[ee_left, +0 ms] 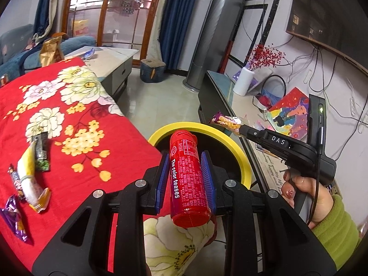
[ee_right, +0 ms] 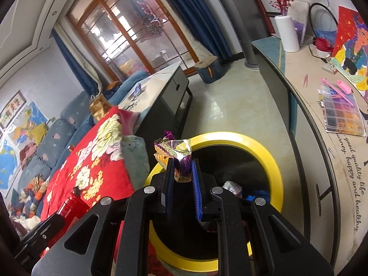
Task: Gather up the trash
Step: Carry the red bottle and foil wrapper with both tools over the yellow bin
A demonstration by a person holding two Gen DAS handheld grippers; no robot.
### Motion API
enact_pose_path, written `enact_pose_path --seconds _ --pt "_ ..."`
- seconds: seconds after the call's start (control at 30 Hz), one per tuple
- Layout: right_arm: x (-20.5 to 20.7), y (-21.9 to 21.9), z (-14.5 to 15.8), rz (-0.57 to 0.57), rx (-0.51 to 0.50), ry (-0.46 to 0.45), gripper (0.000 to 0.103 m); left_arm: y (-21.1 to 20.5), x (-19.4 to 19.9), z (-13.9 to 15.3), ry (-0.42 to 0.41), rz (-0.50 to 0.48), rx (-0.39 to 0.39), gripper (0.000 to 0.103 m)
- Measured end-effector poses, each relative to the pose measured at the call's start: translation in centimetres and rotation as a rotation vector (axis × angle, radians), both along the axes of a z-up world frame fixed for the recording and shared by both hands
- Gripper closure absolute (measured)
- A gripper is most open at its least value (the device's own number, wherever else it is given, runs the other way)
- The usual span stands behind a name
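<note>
My left gripper (ee_left: 185, 158) is shut on a red plastic bottle (ee_left: 187, 179) and holds it tilted over the near rim of the yellow-rimmed black bin (ee_left: 239, 151). My right gripper (ee_right: 181, 163) is shut on a purple and gold snack wrapper (ee_right: 171, 151) above the bin (ee_right: 271, 161); it also shows in the left wrist view (ee_left: 227, 120) held over the bin's far rim. Several wrappers (ee_left: 30, 177) lie on the red floral cloth (ee_left: 69, 105) at the left. The red bottle shows at the lower left of the right wrist view (ee_right: 71, 209).
A TV cabinet (ee_left: 220, 96) with a white vase (ee_left: 243, 80), cables and a colourful picture stands right of the bin. A coffee table (ee_left: 112, 62) and blue sofa (ee_right: 55, 138) lie beyond the cloth. Some trash lies inside the bin (ee_right: 232, 187). A blue stool (ee_left: 153, 71) stands on the tiled floor.
</note>
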State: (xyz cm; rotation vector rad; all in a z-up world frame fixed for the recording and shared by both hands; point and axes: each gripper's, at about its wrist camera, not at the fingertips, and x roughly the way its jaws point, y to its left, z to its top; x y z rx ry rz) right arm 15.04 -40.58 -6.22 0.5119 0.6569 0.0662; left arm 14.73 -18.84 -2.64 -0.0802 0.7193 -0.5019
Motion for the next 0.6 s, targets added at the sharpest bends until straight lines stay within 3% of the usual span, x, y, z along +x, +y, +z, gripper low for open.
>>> enact_pose_path --seconds 0.6 --pt "0.0 -2.3 -1.7 -0.089 -0.066 0.034 0.088 -4.5 1.9 -2.2 -0.002 -0.080 0.021 0.081"
